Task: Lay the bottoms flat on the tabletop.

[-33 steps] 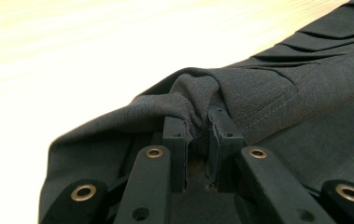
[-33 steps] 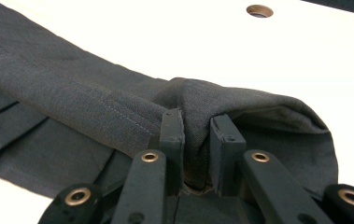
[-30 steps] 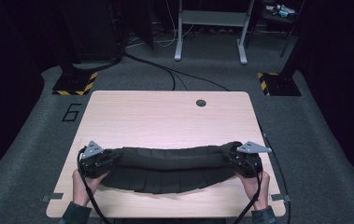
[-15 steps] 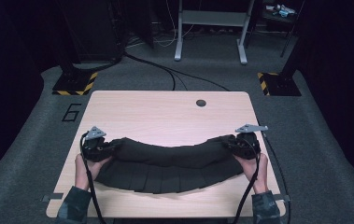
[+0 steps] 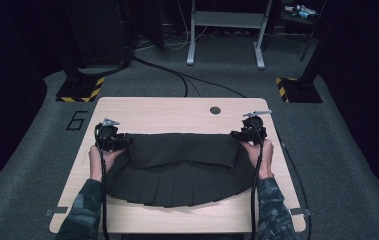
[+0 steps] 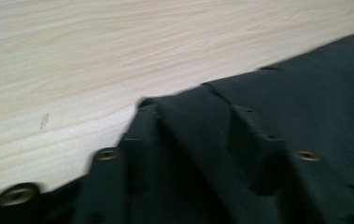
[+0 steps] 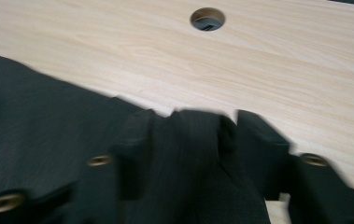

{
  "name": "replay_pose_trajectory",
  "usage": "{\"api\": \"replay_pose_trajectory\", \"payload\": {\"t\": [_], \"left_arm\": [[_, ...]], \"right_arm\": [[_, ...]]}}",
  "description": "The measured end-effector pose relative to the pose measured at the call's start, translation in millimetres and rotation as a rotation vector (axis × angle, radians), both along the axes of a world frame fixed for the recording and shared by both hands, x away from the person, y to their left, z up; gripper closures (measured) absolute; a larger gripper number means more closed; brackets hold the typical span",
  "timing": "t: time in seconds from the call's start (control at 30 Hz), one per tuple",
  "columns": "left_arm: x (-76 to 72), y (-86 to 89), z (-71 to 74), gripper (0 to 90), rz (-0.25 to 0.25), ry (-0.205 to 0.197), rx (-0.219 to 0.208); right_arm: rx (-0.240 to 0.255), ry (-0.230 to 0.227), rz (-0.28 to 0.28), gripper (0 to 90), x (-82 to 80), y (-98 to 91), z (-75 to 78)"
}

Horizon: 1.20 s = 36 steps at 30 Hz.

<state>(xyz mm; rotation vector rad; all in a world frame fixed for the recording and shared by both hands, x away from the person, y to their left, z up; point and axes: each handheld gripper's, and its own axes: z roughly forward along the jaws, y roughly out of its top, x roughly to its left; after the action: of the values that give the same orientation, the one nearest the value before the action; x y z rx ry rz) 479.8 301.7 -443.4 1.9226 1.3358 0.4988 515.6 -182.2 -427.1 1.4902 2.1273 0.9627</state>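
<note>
High view: a dark pleated skirt (image 5: 179, 172) is spread on the tabletop (image 5: 177, 112), with the left tool (image 5: 118, 142) and right tool (image 5: 241, 135) at its upper corners. Left tool view: jaws just opened, fabric (image 6: 240, 154) lying loosely between them. Right tool view: the jaws likewise are released around cloth (image 7: 188, 158).

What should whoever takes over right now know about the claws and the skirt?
Left claw: at the far left corner of the skirt. Its jaws have just been opening; cloth lies between them, not pinched.
Right claw: the same at the far right corner.
Skirt: spread flat on the table, with a smooth flap lying over the pleats and the hem toward the person.
Done: the cloth is laid out and both grips are released.
Left: probably draw both claws clear of the cloth, then smooth it or fold it further.
</note>
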Motion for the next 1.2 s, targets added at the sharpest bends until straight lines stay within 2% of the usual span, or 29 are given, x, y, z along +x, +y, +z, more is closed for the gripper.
{"api": "replay_pose_trajectory", "payload": {"t": [0.1,0.13,0.23,0.3,0.37,0.4,0.47,0.6,0.63,0.67,0.77,0.83,0.87,1.0,1.13,1.2], "left_arm": [[-6.1,3.2,-2.2,35.7,0.0,0.01,-0.011],[-9.6,4.0,-4.2,34.3,0.003,-0.005,-0.004],[-16.0,7.6,-7.4,29.1,-0.011,0.019,-0.003],[-20.0,9.2,-11.2,25.9,-0.006,0.014,0.006],[-19.0,10.3,-17.0,18.9,-0.013,0.04,0.013],[-17.8,9.8,-20.8,16.2,-0.014,0.051,-0.003],[-15.9,6.5,-28.5,14.1,-0.023,0.068,0.018],[-12.9,-0.9,-43.6,9.2,-0.055,0.135,0.052],[-12.5,-3.1,-48.7,8.1,-0.05,0.137,0.05],[-13.1,-4.9,-52.3,8.4,-0.047,0.138,0.08],[-14.3,-8.5,-63.0,7.2,-0.05,0.174,0.081],[-16.8,-9.9,-69.7,7.6,-0.046,0.173,0.11],[-19.8,-10.0,-71.7,6.8,-0.047,0.154,0.111],[-27.2,-12.4,-75.3,4.9,-0.05,0.121,0.129],[-36.0,-10.6,-77.9,4.5,-0.047,0.091,0.117],[-42.6,-9.5,-79.1,4.5,-0.043,0.079,0.109]], "right_arm": [[0.024,-0.001,-0.009,34.3,-5.9,-5.9,-4.9],[0.014,-0.003,-0.004,32.6,-7.8,-7.4,-6.9],[0.014,0.015,0.01,27.6,-17.3,-10.9,-17.0],[0.005,0.026,0.025,23.7,-24.1,-14.4,-26.4],[0.01,0.045,0.032,18.5,-27.9,-16.3,-35.1],[0.011,0.055,0.044,16.5,-28.4,-17.1,-39.7],[0.004,0.081,0.051,14.6,-28.7,-16.2,-48.7],[-0.024,0.124,0.059,6.6,-23.9,-14.3,-65.2],[-0.032,0.131,0.061,5.9,-23.0,-14.0,-67.8],[-0.042,0.146,0.051,4.8,-22.0,-12.6,-71.4],[-0.077,0.162,0.05,4.4,-19.9,-11.9,-79.1],[-0.114,0.156,0.049,5.0,-22.3,-9.1,-83.2],[-0.129,0.145,0.053,5.9,-23.3,-8.2,-83.9],[-0.11,0.112,0.058,7.8,-28.8,-9.6,-86.2],[-0.098,0.093,0.046,8.9,-37.6,-11.7,-87.7],[-0.09,0.064,0.042,9.2,-44.8,-14.2,-89.7]]}}
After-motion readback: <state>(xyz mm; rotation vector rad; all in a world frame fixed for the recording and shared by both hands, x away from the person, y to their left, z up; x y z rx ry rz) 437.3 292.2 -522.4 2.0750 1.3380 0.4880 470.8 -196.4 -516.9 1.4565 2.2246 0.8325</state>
